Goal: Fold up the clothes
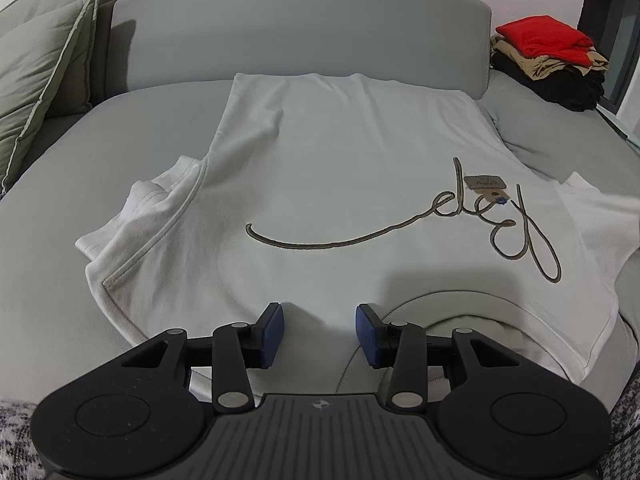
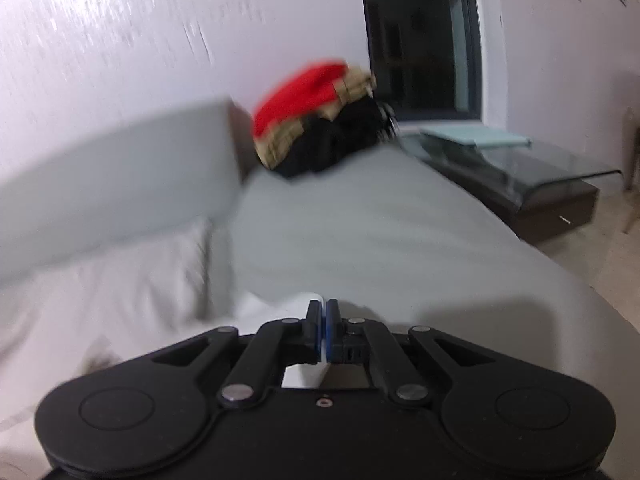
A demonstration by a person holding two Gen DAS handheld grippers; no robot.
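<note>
Blue pads of the left tool (image 1: 320, 334) stand wide apart with nothing between them, hovering just over the near edge of the white T-shirt (image 1: 340, 168), beside its collar. That shirt lies spread on a grey sofa (image 1: 288, 28), hem toward the backrest, a looping script design (image 1: 440, 220) across the chest and a small card tag (image 1: 486, 186) resting on it. One sleeve is bunched up at the left; the other lies out at the right.

From the right wrist view, which is blurred, the right tool (image 2: 322, 330) has its jaws pressed together on a bit of white cloth, most likely the T-shirt's sleeve or side edge.

The step in hand appears to be the first side fold. To do it well, the right tool should carry its pinched edge across in a low, even arc so the crease runs straight from shoulder to hem. The left tool would do best to take the shoulder near the collar, or pin it, so the body does not drag. Smoothing the crumpled left sleeve first would avoid a lump.

Count: one T-shirt being folded, one pile of clothes (image 1: 550, 64) with red on top, two cushions (image 1: 40, 64), one low glass table (image 2: 516, 172).
</note>
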